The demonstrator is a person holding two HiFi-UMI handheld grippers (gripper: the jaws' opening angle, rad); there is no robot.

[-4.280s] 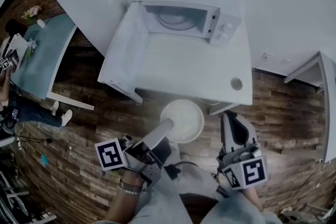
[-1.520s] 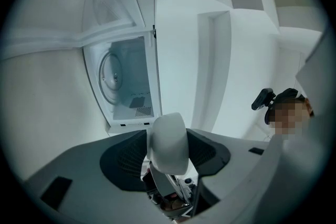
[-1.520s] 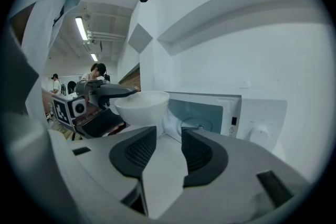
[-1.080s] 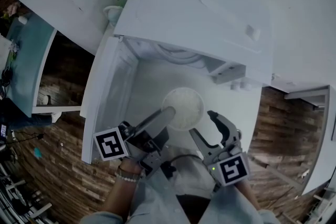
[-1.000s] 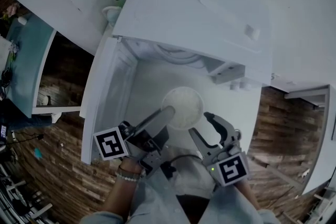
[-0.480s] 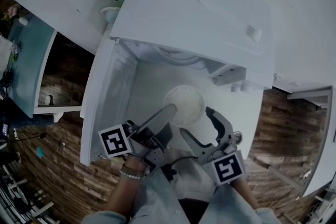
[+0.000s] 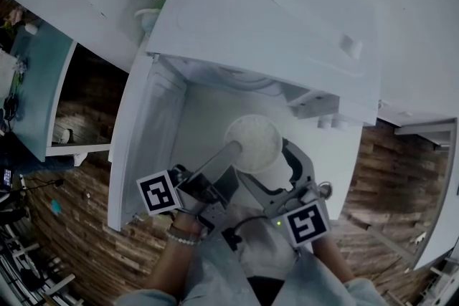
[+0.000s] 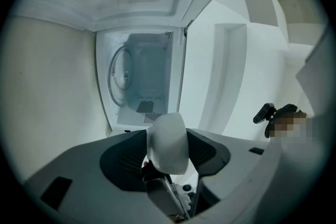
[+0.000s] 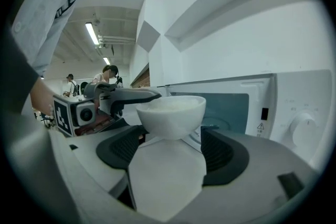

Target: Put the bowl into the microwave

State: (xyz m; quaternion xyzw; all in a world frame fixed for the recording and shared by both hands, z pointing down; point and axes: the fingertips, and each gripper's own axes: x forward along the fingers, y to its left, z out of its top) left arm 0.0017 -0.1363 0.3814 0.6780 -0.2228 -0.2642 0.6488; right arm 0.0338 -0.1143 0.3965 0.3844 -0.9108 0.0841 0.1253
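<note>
A white bowl [image 7: 252, 142] hangs in front of the open white microwave [image 7: 272, 18], level with its mouth. My left gripper [image 7: 231, 151] is shut on the bowl's near-left rim; in the left gripper view the bowl [image 8: 168, 141] stands edge-on between the pads of the left gripper [image 8: 168, 152]. My right gripper [image 7: 272, 168] reaches in from the lower right and its jaws have just been opening. In the right gripper view the bowl [image 9: 170, 112] sits between the wide jaws of the right gripper [image 9: 170, 136], whose pads do not press on it. The cavity [image 8: 142, 81] lies straight ahead.
The microwave door [image 7: 147, 132] swings open to the left. Its knobs [image 9: 302, 123] are on the right of the front. A teal-topped table [image 7: 39, 75] stands far left over a wood floor [image 7: 401, 175]. People [image 9: 107, 73] stand far off.
The right gripper has slid left and forward under the bowl's right side, and its jaws have spread. The left gripper and bowl have barely moved.
</note>
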